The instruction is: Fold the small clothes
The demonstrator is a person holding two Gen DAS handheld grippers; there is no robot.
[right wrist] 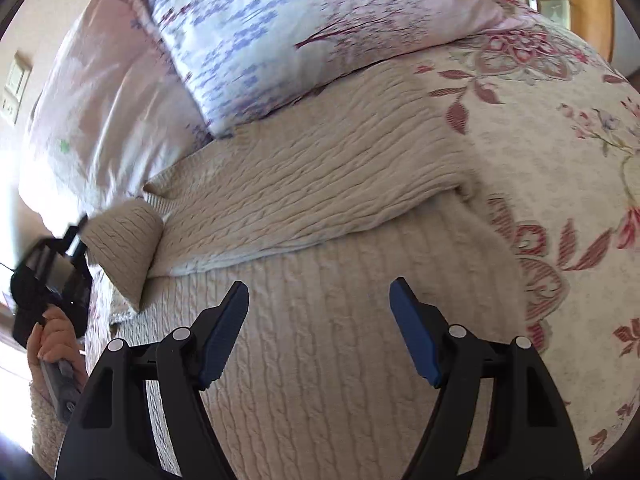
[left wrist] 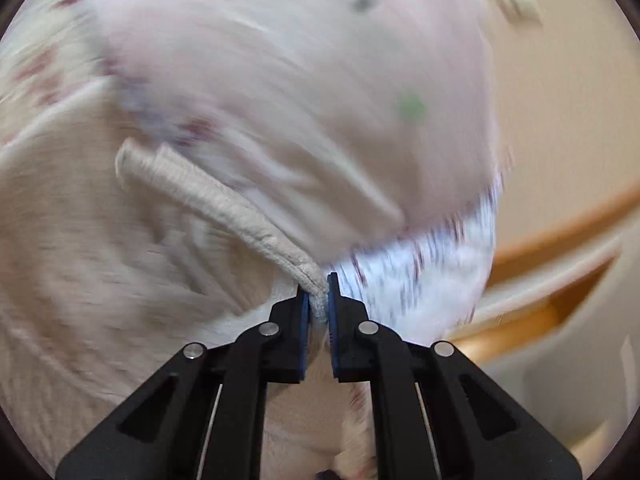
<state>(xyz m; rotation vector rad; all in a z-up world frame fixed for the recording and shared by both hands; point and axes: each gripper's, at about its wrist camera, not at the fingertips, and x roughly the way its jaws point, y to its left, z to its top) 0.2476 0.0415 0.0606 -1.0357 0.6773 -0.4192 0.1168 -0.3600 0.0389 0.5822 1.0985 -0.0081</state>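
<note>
A beige cable-knit sweater (right wrist: 304, 208) lies on the bed, one sleeve folded across its body. My left gripper (left wrist: 319, 284) is shut on the ribbed sleeve cuff (left wrist: 224, 200) and holds it raised; this view is blurred. In the right wrist view the left gripper (right wrist: 76, 236) sits at the far left with the lifted cuff (right wrist: 124, 248) in it, held by a hand. My right gripper (right wrist: 318, 292) is open and empty, hovering just above the sweater's near part.
A floral quilt (right wrist: 560, 160) covers the bed. A white pillow with a purple print (right wrist: 288, 32) and a pink pillow (right wrist: 104, 100) lie beyond the sweater. A wooden bed frame (left wrist: 560, 220) shows at the right of the left wrist view.
</note>
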